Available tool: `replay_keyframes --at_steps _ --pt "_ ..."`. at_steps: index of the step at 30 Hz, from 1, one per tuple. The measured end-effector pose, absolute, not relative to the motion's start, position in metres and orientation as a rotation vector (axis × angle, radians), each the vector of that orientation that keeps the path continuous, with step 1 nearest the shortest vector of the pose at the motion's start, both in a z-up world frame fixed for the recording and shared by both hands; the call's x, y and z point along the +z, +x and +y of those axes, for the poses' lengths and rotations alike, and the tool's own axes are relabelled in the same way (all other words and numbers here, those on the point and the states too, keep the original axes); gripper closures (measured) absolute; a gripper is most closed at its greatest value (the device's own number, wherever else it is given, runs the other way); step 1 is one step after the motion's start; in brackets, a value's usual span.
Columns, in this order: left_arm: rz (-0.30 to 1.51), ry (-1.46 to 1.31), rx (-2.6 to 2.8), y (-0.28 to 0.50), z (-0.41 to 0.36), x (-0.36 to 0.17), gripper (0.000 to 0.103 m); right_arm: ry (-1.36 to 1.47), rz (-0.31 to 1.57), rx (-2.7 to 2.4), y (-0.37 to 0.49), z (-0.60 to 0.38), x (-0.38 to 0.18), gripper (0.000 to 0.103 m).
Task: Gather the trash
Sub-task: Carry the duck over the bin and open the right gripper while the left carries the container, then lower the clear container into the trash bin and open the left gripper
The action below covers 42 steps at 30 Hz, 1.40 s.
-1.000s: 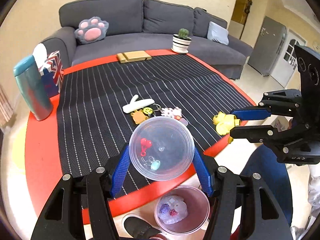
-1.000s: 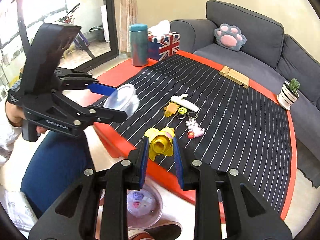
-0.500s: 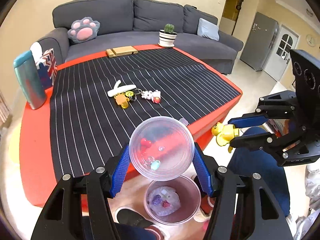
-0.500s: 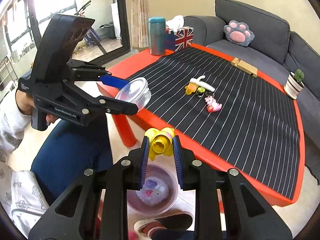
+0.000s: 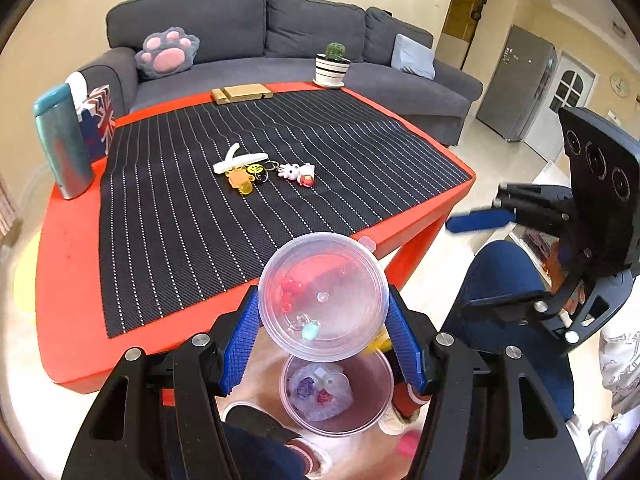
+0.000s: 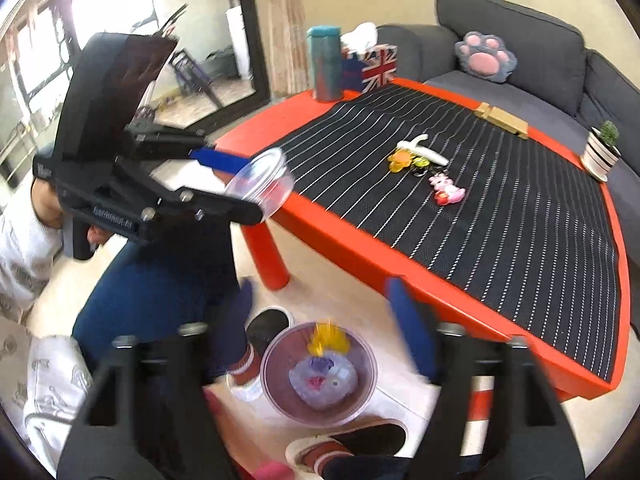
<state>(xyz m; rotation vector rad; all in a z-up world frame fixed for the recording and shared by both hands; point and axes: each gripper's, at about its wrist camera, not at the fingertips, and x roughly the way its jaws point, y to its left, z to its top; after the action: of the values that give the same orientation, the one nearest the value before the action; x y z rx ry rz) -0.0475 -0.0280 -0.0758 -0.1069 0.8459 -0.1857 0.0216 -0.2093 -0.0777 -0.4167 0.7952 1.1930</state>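
My left gripper (image 5: 322, 298) is shut on a clear plastic tub (image 5: 340, 268) with a few small trinkets inside, held above a pink bin (image 5: 374, 384) on the floor. The right wrist view shows the same tub (image 6: 266, 184) in the left gripper (image 6: 256, 190) just off the table corner. My right gripper (image 6: 320, 292) hangs over the bin (image 6: 276, 396) with its jaws opening and nothing between them. A blurred yellow toy (image 6: 326, 338) is falling into the bin, onto a crumpled wrapper. In the left wrist view the right gripper (image 5: 456, 268) is at the right.
The red table (image 5: 68, 280) carries a black striped mat, keychains (image 5: 296, 170), a white piece, a teal tumbler (image 5: 64, 144), a flag tissue box, a wooden block and a cactus pot (image 5: 330, 68). The person's blue-trousered legs (image 6: 160, 292) and shoes flank the bin. A grey sofa stands behind.
Both grippers moved from the table edge to over the bin. The right gripper's jaws have opened and let go of the yellow toy, which drops toward the bin. The left still holds the tub.
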Motion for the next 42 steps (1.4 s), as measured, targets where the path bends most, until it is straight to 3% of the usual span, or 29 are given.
replay_keyframes --at_steps 2,7,40,42 --pt "0.849 -0.104 -0.190 -0.047 -0.030 -0.077 0.044 -0.395 0.796 1.171 0.025 -0.212 -0.076 0.013" --pt "0.859 -0.100 -0.204 -0.048 -0.034 -0.079 0.044 -0.367 0.793 1.128 0.030 -0.217 -0.073 0.007" --pt "0.900 -0.039 -0.293 -0.046 -0.074 -0.084 0.043 -0.264 0.816 0.984 0.053 -0.254 -0.067 0.005" --pt "0.897 -0.038 -0.298 -0.046 -0.076 -0.084 0.031 -0.261 0.818 0.983 0.053 -0.255 -0.068 0.005"
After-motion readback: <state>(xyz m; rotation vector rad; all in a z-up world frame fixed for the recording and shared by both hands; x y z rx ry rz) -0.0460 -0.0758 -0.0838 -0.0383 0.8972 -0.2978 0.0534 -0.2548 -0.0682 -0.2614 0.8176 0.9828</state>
